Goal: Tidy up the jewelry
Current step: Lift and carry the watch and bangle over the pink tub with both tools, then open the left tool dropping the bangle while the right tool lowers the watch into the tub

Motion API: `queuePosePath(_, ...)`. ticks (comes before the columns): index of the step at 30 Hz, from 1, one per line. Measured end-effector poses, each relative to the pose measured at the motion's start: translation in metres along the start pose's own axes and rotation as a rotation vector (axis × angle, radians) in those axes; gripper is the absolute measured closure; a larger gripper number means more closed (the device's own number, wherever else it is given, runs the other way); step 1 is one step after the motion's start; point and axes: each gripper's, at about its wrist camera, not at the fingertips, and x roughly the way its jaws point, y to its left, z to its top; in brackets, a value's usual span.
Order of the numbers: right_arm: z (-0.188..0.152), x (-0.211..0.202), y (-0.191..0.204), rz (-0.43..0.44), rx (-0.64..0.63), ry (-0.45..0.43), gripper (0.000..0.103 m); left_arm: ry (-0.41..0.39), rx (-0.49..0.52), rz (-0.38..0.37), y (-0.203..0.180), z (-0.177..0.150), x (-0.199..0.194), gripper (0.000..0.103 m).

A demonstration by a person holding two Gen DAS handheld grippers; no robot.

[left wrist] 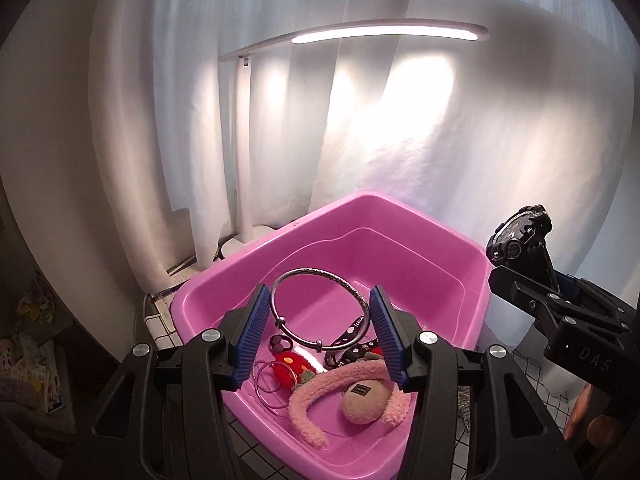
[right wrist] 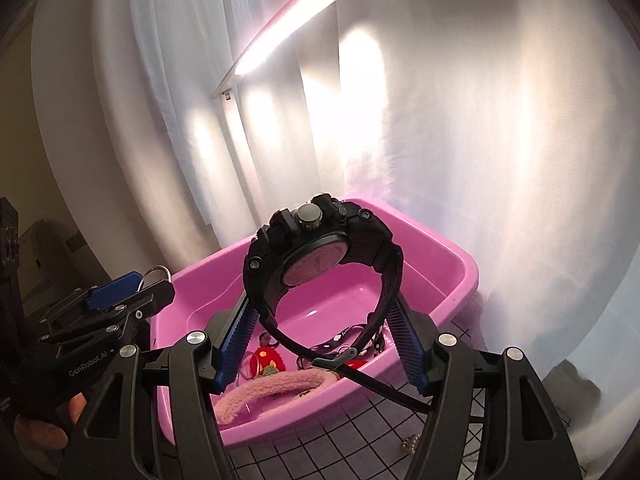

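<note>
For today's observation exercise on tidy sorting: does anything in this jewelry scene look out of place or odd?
Yes. The pink tub holds things that are hardly jewelry: a fuzzy pink headband and a red strawberry plush charm, jumbled with thin hoops. Also, the black watch in the right gripper has its strap end hanging loose.

The pink tub [left wrist: 460, 256] is viewed by both wrist cameras from close above its near rim, each facing forward and downward along its own blue-padded fingers toward the white curtain [left wrist: 400, 140] behind the tub. The tub, its contents, the lit desk lamp [left wrist: 388, 34] and the curtain are shared by both views. In the left view the right gripper [left wrist: 560, 292] is seen right of the tub; in the right view the left gripper [right wrist: 132, 284] is seen to its left.
</note>
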Motion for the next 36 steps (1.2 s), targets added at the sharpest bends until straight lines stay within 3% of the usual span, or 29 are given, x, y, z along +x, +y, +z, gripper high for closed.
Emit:
queuePosePath(8, 0.019, 0.085, 0.014, -0.004, 0.008, 0.15, 0.041, 0.154, -0.014, -0.039, 0.024, 0.01, 0.075, 0.052)
queuePosePath(14, 0.017, 0.138, 0.008, -0.044, 0.034, 0.303, 0.041, 0.265, -0.004, -0.035, 0.028, 0.003, 0.107, 0.052)
queuePosePath(19, 0.013, 0.16, 0.005, -0.07, 0.048, 0.367, 0.041, 0.341, -0.012, -0.037, 0.032, -0.002, 0.125, 0.052)
queuePosePath(26, 0.013, 0.169, 0.003, -0.118, 0.051, 0.4, 0.041, 0.363, -0.013, -0.009, 0.034, -0.001, 0.131, 0.05)
queuePosePath(30, 0.01, 0.177, 0.002, -0.131, 0.072, 0.462, 0.04, 0.347, -0.027, 0.001, 0.036, 0.001, 0.128, 0.025)
queuePosePath(36, 0.009, 0.175, 0.0, -0.137, 0.079, 0.456, 0.039, 0.347, -0.026, 0.007, 0.037, 0.0, 0.126, 0.024)
